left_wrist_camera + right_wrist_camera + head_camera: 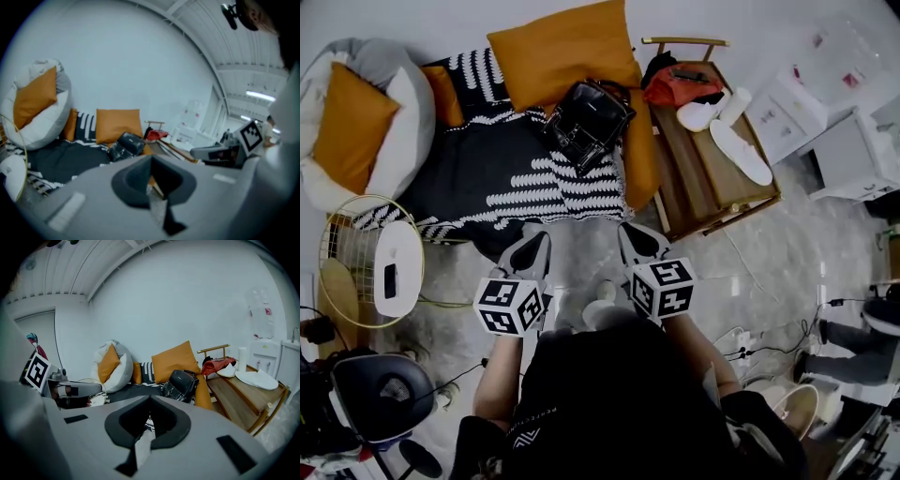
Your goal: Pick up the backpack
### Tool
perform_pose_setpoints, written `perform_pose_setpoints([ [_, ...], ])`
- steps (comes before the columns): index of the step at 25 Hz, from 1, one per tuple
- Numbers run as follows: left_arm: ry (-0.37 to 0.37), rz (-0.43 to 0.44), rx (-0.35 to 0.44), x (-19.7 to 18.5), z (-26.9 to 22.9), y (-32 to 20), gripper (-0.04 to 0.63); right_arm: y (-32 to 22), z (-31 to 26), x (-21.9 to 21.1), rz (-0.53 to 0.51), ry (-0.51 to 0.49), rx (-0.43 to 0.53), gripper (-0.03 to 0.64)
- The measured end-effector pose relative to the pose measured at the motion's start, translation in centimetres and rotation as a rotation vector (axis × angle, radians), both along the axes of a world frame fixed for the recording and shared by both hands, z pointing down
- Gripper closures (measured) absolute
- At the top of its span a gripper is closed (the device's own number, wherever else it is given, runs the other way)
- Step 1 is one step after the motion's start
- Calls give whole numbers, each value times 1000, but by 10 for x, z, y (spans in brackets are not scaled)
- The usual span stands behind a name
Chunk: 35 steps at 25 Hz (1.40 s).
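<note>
Facing the backpack [589, 120] far ahead, slightly nearer my right gripper [638, 241] than my left gripper [529, 252]; both fingers pressed together, empty.

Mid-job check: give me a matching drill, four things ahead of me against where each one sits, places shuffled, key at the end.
Things:
1. backpack
2. red bag
3. white slipper
4. white device

Places:
A. on the round wire table
B. at the far end of the wooden bench
C. midway along the bench
D. against an orange cushion, on the patterned blanket

Pairs: 1-D, 2-B, 3-C, 4-A.
</note>
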<state>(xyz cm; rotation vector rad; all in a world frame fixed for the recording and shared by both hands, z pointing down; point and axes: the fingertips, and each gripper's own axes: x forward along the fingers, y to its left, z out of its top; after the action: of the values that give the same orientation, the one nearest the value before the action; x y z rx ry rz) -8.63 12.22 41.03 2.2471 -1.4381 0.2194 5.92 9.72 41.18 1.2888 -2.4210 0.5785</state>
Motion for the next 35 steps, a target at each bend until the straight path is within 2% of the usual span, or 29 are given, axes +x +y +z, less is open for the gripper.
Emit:
perform_pose_setpoints([
  [6,-34,-31,3,20,-3,-40,586,-44,3,18,-50,-15,-18,621],
  [16,-82,-74,-18,29,6,-73,577,-85,14,37,-62,-42,-38,617],
  [19,-86,-67,-18,32,7,-87,528,-95,19,41,-54,-53,-48,594],
  [25,-99,-45,-43,34,18,-116,488,-110,30,52,-33,-66,-68,532],
  [28,-102,-31,-50,31,27,-140,448,-124,38,56,-8,-70,-79,514],
  [35,-107,21,-103,15,51,-207,414,-171,53,57,49,-55,-99,474],
])
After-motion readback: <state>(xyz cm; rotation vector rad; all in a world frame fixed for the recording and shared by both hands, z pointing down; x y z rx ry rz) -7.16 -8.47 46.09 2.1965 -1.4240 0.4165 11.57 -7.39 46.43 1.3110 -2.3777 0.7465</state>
